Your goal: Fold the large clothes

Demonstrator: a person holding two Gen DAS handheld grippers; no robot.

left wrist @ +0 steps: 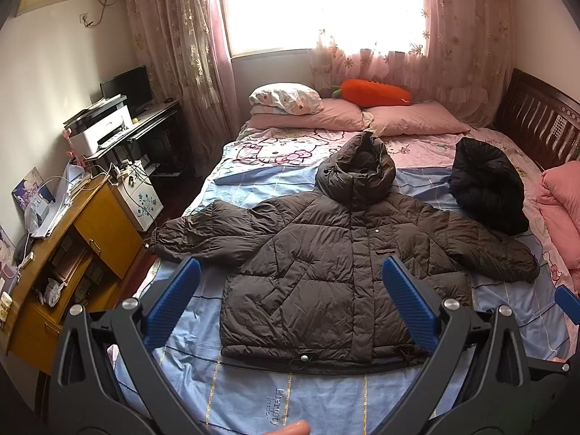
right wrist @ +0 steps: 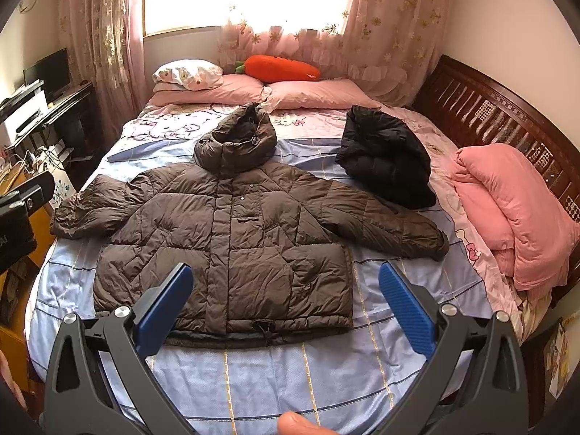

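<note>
Jacket [left wrist: 326, 264] lying flat on bed [left wrist: 232, 373], hood at 12 o'clock; both tools [left wrist: 290, 301] [right wrist: 286, 301] hovering at hem, spread apart, holding nothing.

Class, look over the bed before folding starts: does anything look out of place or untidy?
The brown jacket lies flat, sleeves spread, ready to fold. The black jacket sits in a crumpled heap on the bed's right side, unfolded. A pink quilt is bunched by the headboard. Nothing looks spilled or damaged.
</note>
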